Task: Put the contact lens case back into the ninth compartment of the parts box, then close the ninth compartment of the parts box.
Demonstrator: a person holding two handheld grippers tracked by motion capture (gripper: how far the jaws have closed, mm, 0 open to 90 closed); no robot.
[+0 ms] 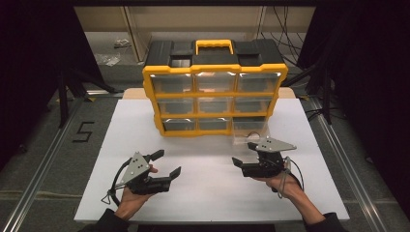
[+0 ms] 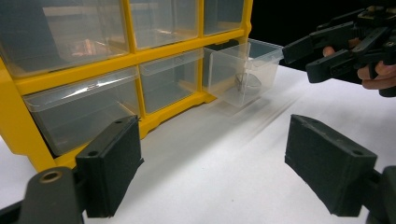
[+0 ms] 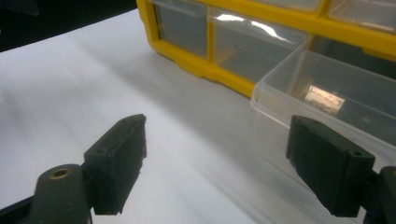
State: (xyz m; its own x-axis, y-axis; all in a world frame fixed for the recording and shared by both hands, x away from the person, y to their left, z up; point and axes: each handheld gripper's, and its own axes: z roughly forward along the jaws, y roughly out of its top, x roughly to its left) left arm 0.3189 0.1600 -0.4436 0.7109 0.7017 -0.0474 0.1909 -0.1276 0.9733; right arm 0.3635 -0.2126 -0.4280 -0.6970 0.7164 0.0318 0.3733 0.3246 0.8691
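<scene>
Left tool (image 1: 166, 163) hovers over the white desk (image 1: 208, 193), jaws wide apart and empty. Right tool (image 1: 243, 153) gapes too, just beside the pulled-out clear drawer (image 1: 250, 129) (bottom-right slot of the yellow organizer (image 1: 215, 92)).

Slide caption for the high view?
Two open hand-held grippers, left and right, face a yellow drawer organizer; bottom-right clear drawer pulled out.

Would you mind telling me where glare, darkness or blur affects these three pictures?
High view: dark surroundings, bright white table, glare on the top drawers of the yellow organizer. Left gripper view: reflections on the drawer fronts; the pulled-out drawer looks soft. Right gripper view: a bright highlight on a drawer rim, near jaws slightly blurred.
</scene>
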